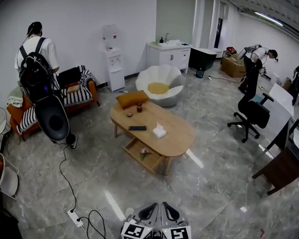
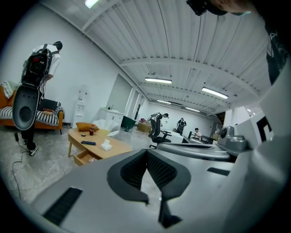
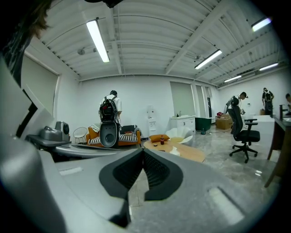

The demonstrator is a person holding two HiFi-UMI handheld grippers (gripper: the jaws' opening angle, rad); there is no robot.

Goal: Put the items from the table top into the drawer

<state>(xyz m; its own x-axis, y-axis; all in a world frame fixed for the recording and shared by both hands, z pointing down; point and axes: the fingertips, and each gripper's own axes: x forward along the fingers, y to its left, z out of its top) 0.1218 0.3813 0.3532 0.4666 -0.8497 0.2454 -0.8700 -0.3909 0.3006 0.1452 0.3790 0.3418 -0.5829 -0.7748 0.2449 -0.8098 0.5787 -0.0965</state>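
My left tongs (image 2: 146, 152) and right tongs (image 3: 142, 152) are shut, empty. Well ahead, the flat black remote (image 1: 137, 128), white tissue box (image 1: 159, 131) and small red bottle (image 1: 139, 107) lie unstowed on the oval wooden surface (image 1: 180, 137).

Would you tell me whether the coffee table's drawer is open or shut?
Open: the drawer juts out from under the wooden coffee table, its inside visible from above.

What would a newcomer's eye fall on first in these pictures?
Most likely the oval light-wood coffee table in the middle of the grey floor, its drawer open underneath, with an orange cushion, a black remote control and a white tissue pack on top. Behind it stands a white petal-shaped chair. At the bottom edge sit the left hand-held gripper and right hand-held gripper, both shut.
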